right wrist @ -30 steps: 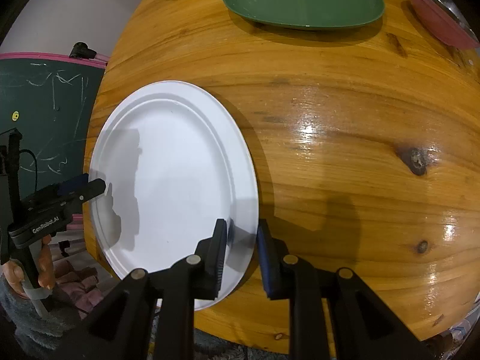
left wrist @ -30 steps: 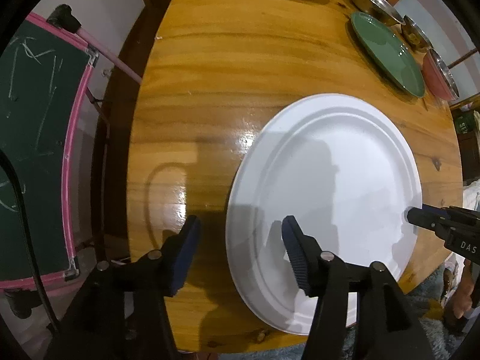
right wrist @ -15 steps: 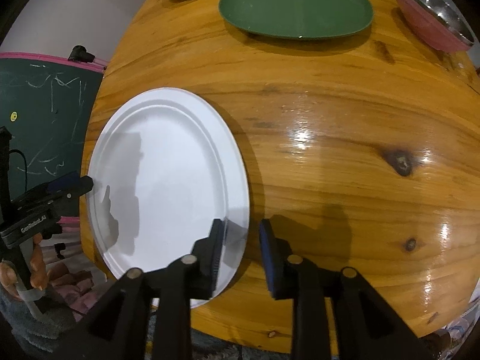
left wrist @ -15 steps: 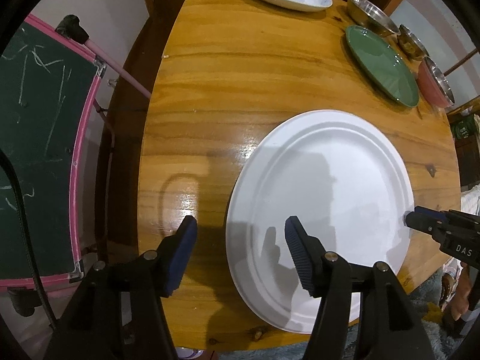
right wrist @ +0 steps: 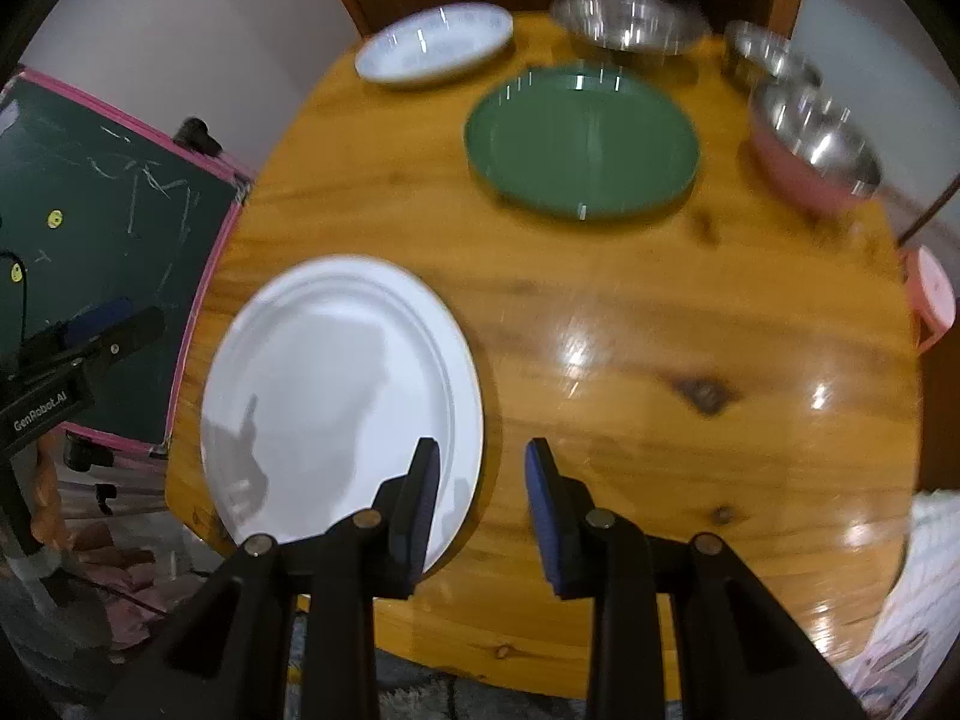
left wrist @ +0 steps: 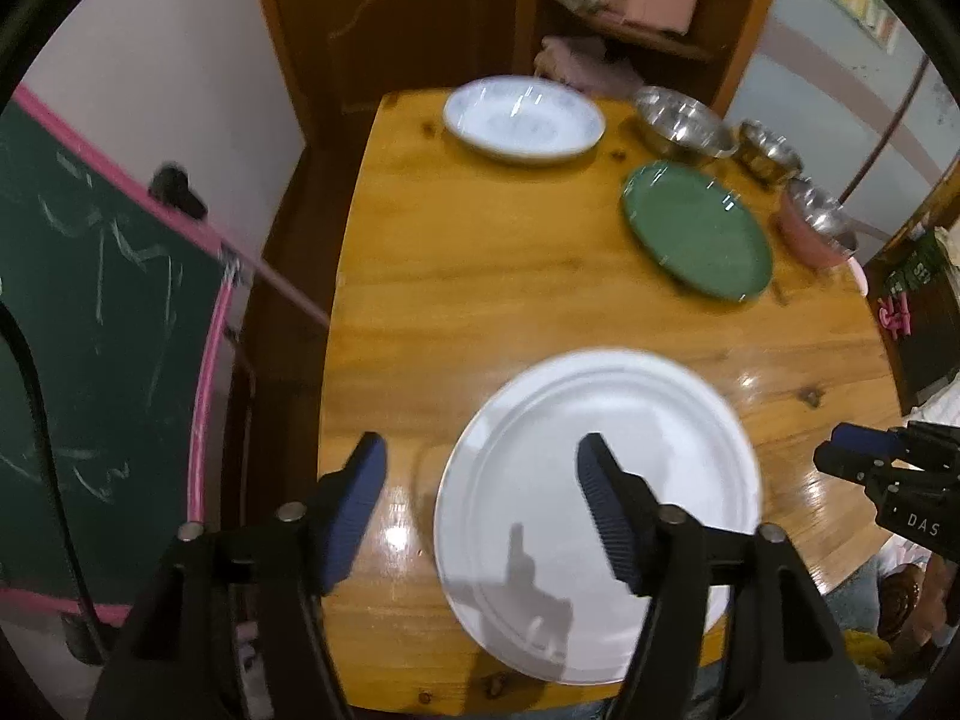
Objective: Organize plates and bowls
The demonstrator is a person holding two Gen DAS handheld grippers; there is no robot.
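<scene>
Round glossy wooden worktop (right wrist: pixel 660 312); large white round plate (left wrist: pixel 600 510) flat near its front edge; green plate (right wrist: pixel 582 138) farther back. Left tongs (left wrist: pixel 480 504) spread wide, right tongs (right wrist: pixel 480 498) apart, both empty above plate rim.

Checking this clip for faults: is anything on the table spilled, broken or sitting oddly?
Only the large white plate: it overhangs the near edge of the round wooden table. Nothing looks spilled or broken, though motion blur hides fine detail.
</scene>
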